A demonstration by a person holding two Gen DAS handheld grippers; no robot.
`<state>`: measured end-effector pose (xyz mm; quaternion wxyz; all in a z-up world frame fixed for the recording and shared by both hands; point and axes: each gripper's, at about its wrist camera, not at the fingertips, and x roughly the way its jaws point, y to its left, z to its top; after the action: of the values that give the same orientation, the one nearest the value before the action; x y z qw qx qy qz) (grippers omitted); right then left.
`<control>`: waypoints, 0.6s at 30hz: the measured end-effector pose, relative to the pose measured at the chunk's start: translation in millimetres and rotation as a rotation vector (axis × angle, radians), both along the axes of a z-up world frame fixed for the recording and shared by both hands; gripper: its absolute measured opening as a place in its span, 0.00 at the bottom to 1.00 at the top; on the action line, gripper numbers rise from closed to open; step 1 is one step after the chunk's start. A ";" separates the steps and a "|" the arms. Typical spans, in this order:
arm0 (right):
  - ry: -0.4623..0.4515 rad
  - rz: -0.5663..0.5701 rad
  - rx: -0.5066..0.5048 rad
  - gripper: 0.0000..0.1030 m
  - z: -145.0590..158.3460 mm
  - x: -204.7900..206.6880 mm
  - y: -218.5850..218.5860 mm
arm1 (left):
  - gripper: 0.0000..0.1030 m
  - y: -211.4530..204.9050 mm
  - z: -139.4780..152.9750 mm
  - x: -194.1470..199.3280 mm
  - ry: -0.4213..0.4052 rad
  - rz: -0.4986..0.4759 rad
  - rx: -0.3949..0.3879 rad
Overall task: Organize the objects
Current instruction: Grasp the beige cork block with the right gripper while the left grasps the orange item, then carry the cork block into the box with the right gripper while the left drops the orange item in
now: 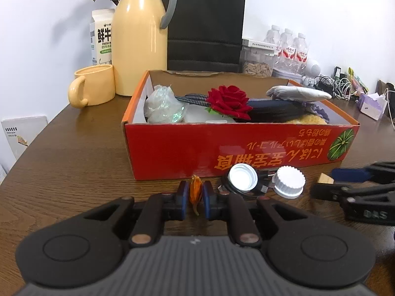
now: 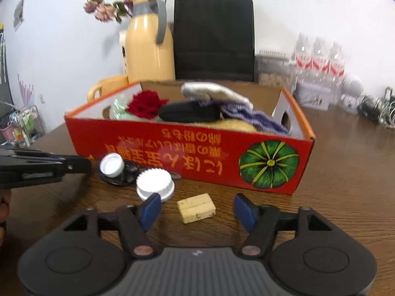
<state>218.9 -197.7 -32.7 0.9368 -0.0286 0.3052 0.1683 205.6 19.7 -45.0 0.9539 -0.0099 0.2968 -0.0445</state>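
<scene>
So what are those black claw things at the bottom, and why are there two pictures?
Each is a hand-held gripper that a person squeezes, with a camera looking along its two fingers. One picture comes from the left hand-held gripper, which pinches a small orange thing. The other comes from the right hand-held gripper, open around a small wooden block without touching it. On the brown table sit two white caps and a red box holding a red rose and cloths.
</scene>
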 end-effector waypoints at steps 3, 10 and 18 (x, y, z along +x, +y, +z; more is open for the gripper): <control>0.007 0.015 -0.008 0.31 -1.7 3.4 1.0 | 0.13 2.1 4.3 -4.7 -0.016 0.005 -0.013; -0.152 0.044 -0.012 0.31 22.4 -21.6 6.1 | 0.13 4.0 38.0 -19.3 -0.106 -0.015 -0.049; -0.346 0.052 0.025 0.31 84.5 -17.0 11.4 | 0.13 -15.2 81.8 5.5 -0.226 -0.029 -0.053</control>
<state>201.9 -186.3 51.8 0.9709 -0.0535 0.1366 0.1891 211.1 4.5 36.8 0.9798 -0.0257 0.1864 -0.0671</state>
